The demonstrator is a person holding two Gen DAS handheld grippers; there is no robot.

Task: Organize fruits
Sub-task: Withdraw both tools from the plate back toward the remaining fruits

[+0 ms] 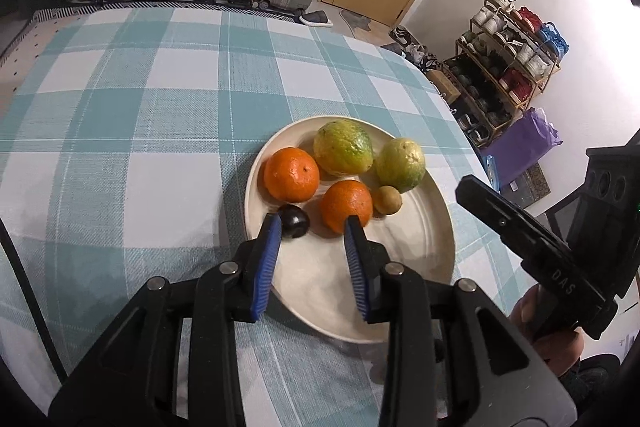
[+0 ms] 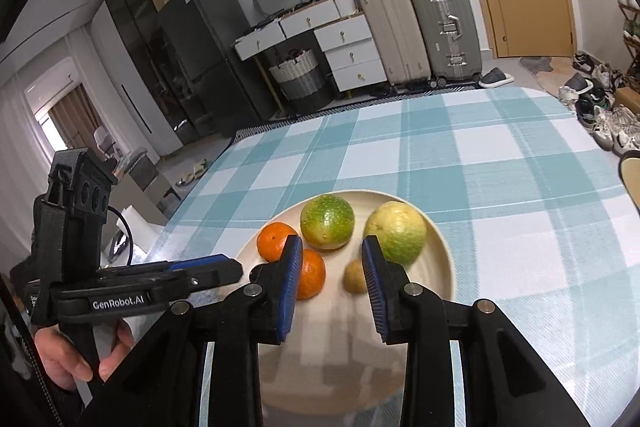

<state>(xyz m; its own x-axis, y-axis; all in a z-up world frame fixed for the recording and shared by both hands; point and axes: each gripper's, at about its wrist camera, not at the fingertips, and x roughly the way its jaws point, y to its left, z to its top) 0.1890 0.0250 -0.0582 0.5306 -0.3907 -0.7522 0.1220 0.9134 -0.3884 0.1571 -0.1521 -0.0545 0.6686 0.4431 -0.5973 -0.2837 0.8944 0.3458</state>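
A cream plate [image 1: 420, 247] [image 2: 440, 267] on the checked tablecloth holds two oranges [image 1: 291, 173] [image 1: 346, 205], two green-yellow fruits [image 1: 343, 147] [image 1: 400, 165], a small brown fruit [image 1: 387, 200] and a dark plum [image 1: 294, 221]. My left gripper [image 1: 312, 225] is open and empty above the plate's near side; its left finger is beside the plum. My right gripper [image 2: 330, 247] is open and empty above the plate, with the small brown fruit [image 2: 354, 277] between its fingers' lines. The oranges [image 2: 276, 241] [image 2: 311, 279] and green fruits [image 2: 327, 221] [image 2: 396, 237] show there too.
The table [image 1: 140, 99] is covered by a teal and white checked cloth. Beyond the far edge stand suitcases [image 2: 440, 27], white drawers [image 2: 348, 55] and a woven basket [image 2: 298, 75]. A shoe rack [image 1: 508, 67] stands at the right. The right gripper's body [image 1: 532, 247] hangs off the table's right.
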